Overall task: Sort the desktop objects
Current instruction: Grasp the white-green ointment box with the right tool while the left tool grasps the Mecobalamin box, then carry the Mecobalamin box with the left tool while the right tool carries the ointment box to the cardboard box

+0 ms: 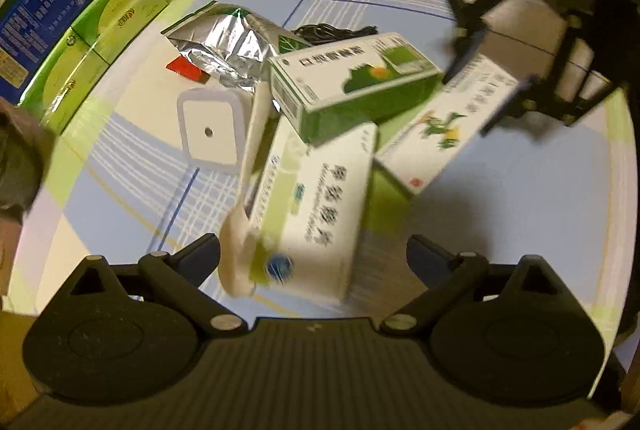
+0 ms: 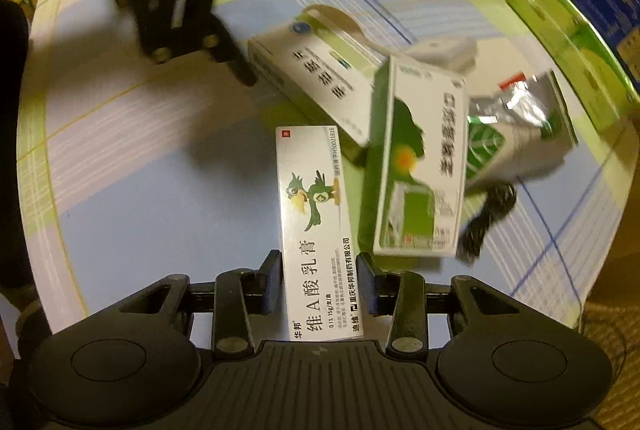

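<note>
My right gripper (image 2: 320,270) is shut on a long white ointment box with a green bird (image 2: 316,214); the same box shows in the left wrist view (image 1: 444,130), with the right gripper (image 1: 500,98) over it. My left gripper (image 1: 314,254) is open, its fingers on either side of a white and green medicine box (image 1: 316,214) that lies flat between them; this box also shows in the right wrist view (image 2: 316,78). A green and white box (image 1: 352,78) rests on top of the pile (image 2: 420,166). A cream shoehorn-like stick (image 1: 248,166) leans along the white box.
A white square night light (image 1: 210,128), a silver foil pouch (image 1: 228,42) and a black cable (image 1: 332,30) lie behind the boxes on the plaid tablecloth (image 1: 120,166). Green and blue cartons (image 1: 80,22) stand along the left edge.
</note>
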`<state>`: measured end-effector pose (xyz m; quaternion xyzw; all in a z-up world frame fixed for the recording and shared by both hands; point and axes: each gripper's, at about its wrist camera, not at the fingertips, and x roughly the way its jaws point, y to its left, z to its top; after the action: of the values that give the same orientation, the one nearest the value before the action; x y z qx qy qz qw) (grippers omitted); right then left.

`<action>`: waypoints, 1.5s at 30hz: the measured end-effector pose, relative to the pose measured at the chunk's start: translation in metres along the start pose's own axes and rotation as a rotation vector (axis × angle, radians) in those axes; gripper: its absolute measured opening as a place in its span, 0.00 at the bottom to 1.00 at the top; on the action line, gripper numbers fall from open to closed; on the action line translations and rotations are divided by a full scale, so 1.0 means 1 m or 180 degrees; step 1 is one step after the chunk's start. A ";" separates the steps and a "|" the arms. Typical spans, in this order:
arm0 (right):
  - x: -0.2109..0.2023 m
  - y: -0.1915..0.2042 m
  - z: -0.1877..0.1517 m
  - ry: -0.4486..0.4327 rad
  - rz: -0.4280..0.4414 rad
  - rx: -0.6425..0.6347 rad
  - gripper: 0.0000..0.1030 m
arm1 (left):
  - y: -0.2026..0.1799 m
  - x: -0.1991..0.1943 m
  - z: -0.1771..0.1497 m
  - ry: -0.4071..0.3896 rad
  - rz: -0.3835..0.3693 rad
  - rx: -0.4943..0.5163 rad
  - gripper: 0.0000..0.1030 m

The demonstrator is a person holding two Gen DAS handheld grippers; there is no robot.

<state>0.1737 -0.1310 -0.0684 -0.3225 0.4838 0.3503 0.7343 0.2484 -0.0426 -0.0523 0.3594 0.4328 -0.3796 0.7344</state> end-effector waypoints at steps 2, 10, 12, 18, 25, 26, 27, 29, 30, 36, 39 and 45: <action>-0.002 -0.001 -0.004 -0.0005 0.0005 0.0069 0.36 | 0.007 0.008 0.005 -0.0002 -0.0050 -0.0028 0.91; -0.004 -0.001 -0.002 -0.0025 0.0007 0.0341 0.36 | 0.011 0.034 0.012 0.0131 -0.0107 -0.0043 0.71; -0.003 -0.003 -0.002 -0.0018 0.0017 0.0426 0.36 | 0.007 0.034 0.010 0.0166 -0.0075 -0.0074 0.70; -0.006 -0.005 0.001 0.0040 -0.0004 0.0928 0.35 | -0.008 0.021 -0.006 0.0532 0.0016 -0.0712 0.67; -0.015 0.012 0.010 -0.0101 0.0182 0.1625 0.36 | -0.039 -0.012 -0.048 0.0384 -0.0007 -0.1620 0.67; -0.015 0.016 0.011 -0.0124 0.0186 0.1650 0.37 | -0.043 -0.016 -0.053 0.0315 -0.0005 -0.1722 0.67; -0.016 0.021 0.012 -0.0148 0.0161 0.1646 0.39 | -0.046 -0.021 -0.057 0.0221 0.0024 -0.1796 0.69; -0.015 0.028 0.014 -0.0200 0.0074 0.1661 0.50 | -0.054 -0.029 -0.063 0.0004 0.0136 -0.1860 0.73; -0.013 0.031 0.015 -0.0224 0.0043 0.1681 0.52 | -0.057 -0.032 -0.066 -0.0074 0.0170 -0.1884 0.73; -0.008 0.048 0.011 -0.0411 -0.0260 0.1681 0.53 | -0.066 -0.026 -0.065 -0.0194 0.0301 -0.1716 0.73; 0.001 0.043 0.010 -0.0462 -0.0296 0.1791 0.53 | -0.065 -0.017 -0.064 -0.0226 0.0337 -0.1649 0.73; 0.003 0.039 0.007 -0.0583 -0.0393 0.1955 0.39 | -0.059 -0.009 -0.073 -0.0326 0.0233 -0.1907 0.69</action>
<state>0.1456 -0.1034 -0.0741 -0.0818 0.4784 0.1703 0.8576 0.1679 -0.0042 -0.0828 0.1225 0.4747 -0.2260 0.8418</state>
